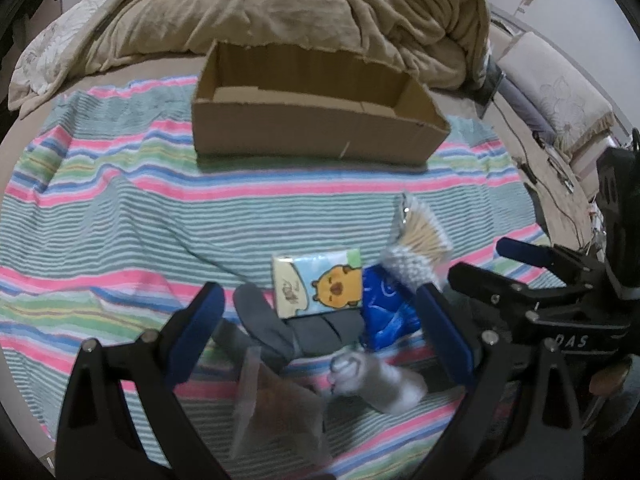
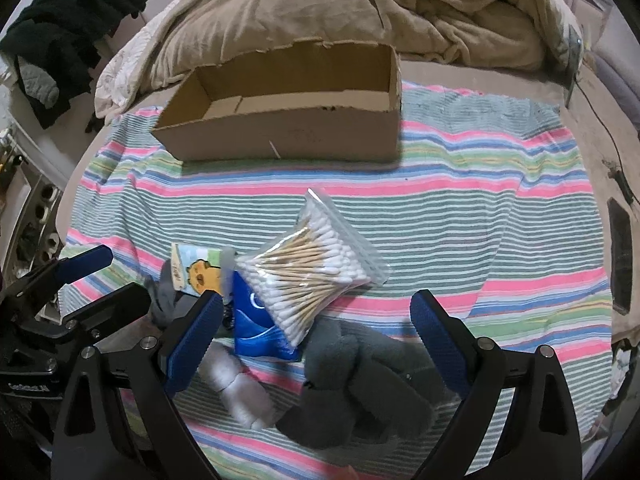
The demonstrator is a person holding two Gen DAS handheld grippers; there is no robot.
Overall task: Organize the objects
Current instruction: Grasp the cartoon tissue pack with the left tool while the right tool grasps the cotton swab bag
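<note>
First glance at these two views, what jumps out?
The empty cardboard box sits at the far side of the striped towel. Nearer, a small heap: a clear bag of cotton swabs lying over a blue pack, beside a cartoon tissue pack and grey socks. Both tools, left and right, hover open over it.

- Ahead of me the cardboard box (image 2: 288, 120) sits on the towel (image 2: 460, 208), with the blanket (image 2: 360, 8) bunched behind it.
- Nearer me lies the pile: the cotton swab bag (image 2: 316, 268) rests on the pouch (image 2: 256, 332), with the tissue pack (image 2: 196, 268) to its left.
- Nearest me lie the rolled socks (image 2: 244, 392) and, to their right, the knotted socks (image 2: 360, 376).
</note>
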